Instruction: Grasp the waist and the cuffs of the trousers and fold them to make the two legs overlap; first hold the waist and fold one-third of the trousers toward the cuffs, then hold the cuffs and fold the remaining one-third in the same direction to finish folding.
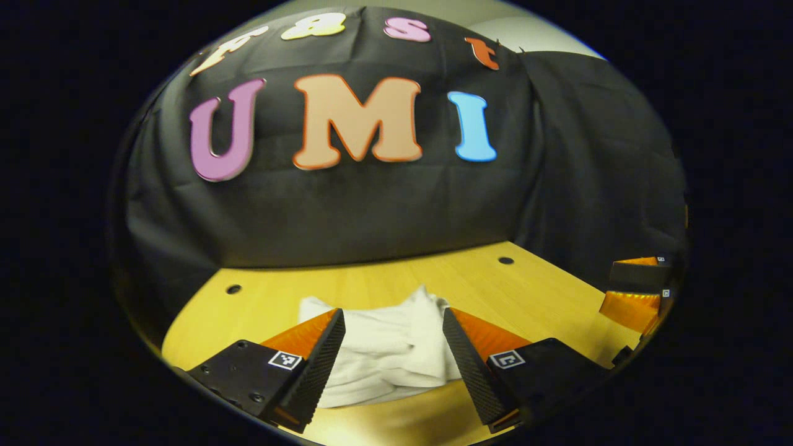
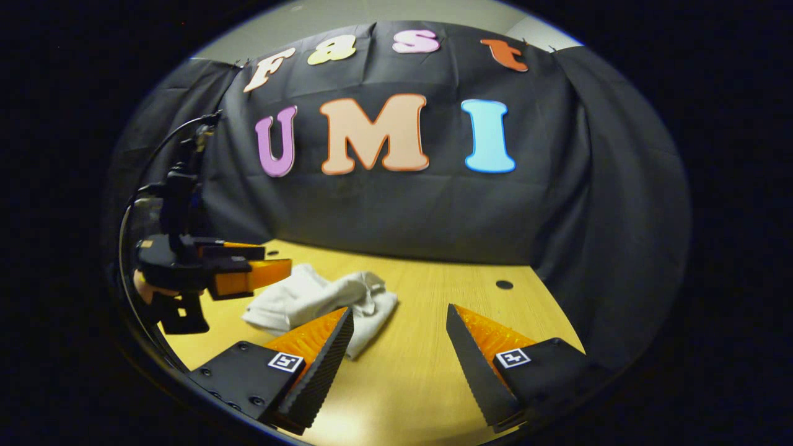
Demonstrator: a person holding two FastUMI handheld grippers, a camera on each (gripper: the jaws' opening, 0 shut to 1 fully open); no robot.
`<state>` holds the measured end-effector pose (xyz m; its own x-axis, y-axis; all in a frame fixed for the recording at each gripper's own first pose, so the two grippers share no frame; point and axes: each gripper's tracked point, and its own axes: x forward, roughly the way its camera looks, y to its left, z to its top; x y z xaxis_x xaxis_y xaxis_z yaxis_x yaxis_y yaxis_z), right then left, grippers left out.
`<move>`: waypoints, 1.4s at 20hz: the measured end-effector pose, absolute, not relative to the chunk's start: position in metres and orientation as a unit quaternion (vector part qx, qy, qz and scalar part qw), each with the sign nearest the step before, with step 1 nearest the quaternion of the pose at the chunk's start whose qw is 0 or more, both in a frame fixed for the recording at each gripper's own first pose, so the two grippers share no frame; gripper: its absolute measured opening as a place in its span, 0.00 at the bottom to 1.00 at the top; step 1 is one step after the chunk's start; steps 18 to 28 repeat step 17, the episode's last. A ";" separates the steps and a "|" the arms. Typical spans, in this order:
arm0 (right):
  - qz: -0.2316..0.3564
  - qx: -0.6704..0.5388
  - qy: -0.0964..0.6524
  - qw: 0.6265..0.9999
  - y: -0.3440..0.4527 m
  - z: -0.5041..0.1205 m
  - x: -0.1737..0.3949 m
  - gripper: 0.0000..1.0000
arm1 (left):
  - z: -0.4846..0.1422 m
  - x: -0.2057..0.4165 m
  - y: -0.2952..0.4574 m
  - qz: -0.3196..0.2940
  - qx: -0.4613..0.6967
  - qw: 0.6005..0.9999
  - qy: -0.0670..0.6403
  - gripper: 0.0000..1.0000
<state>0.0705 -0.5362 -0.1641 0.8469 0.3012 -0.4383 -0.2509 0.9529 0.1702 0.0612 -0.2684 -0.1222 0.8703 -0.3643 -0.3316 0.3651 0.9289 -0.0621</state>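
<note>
Trousers [image 1: 387, 347]: white, soft fabric, bunched into compact crumpled bundle, several layers and creases visible, flat on wooden tabletop [image 1: 526, 297]. In left gripper view: bundle lies straight ahead of left gripper [image 1: 393, 365], framed between its two spread fingers, near edge reaching below fingertips; whether fabric touches fingers, cannot tell. In right gripper view: trousers [image 2: 310, 300] ahead and left of right gripper [image 2: 399, 365], one corner just beyond its left finger; gap between its fingers holds no fabric. Waist and cuffs not distinguishable.
</note>
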 end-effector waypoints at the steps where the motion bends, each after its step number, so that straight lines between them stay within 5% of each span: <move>1: 0.139 0.067 0.223 0.962 -0.529 -0.150 0.078 0.96 | -0.110 0.063 -0.248 -0.176 -0.002 0.971 0.161 0.93; 12: 0.086 0.094 0.098 0.987 -0.497 -0.039 0.137 0.94 | -0.007 0.086 -0.084 -0.059 0.024 0.997 0.035 0.93; 28: 0.074 0.087 0.094 0.989 -0.493 -0.037 0.132 0.96 | -0.011 0.083 -0.081 -0.060 0.004 0.998 0.035 0.93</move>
